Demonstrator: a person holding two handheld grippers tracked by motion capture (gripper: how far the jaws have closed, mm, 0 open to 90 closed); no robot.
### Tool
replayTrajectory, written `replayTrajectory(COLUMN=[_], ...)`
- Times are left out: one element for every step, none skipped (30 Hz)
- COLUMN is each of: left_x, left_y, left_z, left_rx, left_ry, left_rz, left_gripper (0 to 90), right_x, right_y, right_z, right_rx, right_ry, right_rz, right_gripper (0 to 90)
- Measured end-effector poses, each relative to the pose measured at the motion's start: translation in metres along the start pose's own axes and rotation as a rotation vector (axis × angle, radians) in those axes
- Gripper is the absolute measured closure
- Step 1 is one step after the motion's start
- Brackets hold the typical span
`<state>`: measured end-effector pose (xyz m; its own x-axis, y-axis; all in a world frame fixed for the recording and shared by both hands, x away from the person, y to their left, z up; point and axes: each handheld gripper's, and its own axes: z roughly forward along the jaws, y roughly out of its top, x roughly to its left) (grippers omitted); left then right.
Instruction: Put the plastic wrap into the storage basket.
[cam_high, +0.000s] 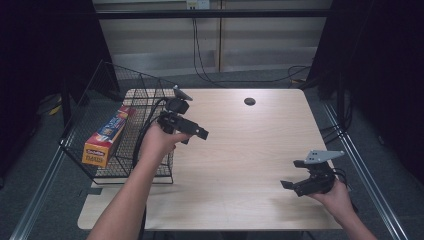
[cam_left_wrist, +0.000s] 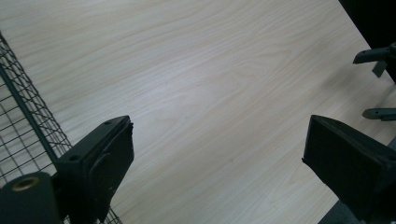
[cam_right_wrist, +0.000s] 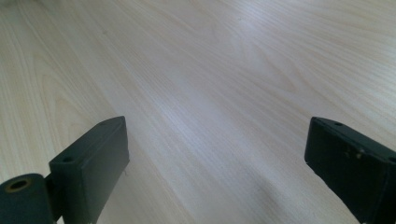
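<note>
From above, the left gripper (cam_high: 192, 134) hangs over the table (cam_high: 250, 145) beside a wire basket (cam_high: 100, 90) holding a box (cam_high: 107, 136), the right gripper (cam_high: 295, 177) low near the front right; each gripper view shows jaws spread wide over bare wood, nothing between them.

Pale, smooth wood-grain surface (cam_high: 240, 150); black wire-mesh metal basket (cam_high: 115, 90); glossy printed cardboard box (cam_high: 107, 136); matt black tool jaws.
</note>
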<state>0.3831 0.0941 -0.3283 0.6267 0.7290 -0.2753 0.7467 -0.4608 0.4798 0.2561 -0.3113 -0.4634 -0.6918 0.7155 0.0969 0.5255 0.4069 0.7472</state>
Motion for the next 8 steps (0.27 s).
replayTrajectory(left_x=[-0.001, -0.002, -0.003, -0.005, -0.006, -0.008, -0.009, -0.011], left_y=[-0.001, -0.002, -0.002, -0.003, -0.004, -0.005, -0.006, -0.007], left_z=[0.002, 0.004, 0.006, 0.008, 0.01, 0.012, 0.014, 0.017], left_rx=[-0.004, -0.004, 0.0, -0.004, -0.009, -0.008, -0.012, -0.01], left_ry=[-0.007, -0.014, -0.022, -0.017, -0.021, -0.027, -0.029, -0.035], left_rz=[-0.001, 0.004, 0.014, 0.019, 0.02, 0.029, 0.027, 0.033], left_gripper=[8.5, 8.4, 8.1, 8.0, 7.8, 7.6, 7.6, 7.5], right_x=[0.0, 0.0, 0.0, 0.0, 0.0, 0.0, 0.0, 0.0], right_y=[0.0, 0.0, 0.0, 0.0, 0.0, 0.0, 0.0, 0.0], right_z=[0.0, 0.0, 0.0, 0.0, 0.0, 0.0, 0.0, 0.001], right_rx=[0.0, 0.002, 0.003, 0.003, 0.002, 0.004, 0.005, 0.006], right_ry=[-0.001, 0.001, 0.001, 0.002, 0.0, -0.003, -0.006, -0.003], right_rz=[-0.003, -0.005, -0.004, -0.004, -0.005, -0.005, -0.007, -0.006], right_gripper=[6.5, 6.5, 6.5, 6.4, 6.4, 6.4, 6.3, 6.3])
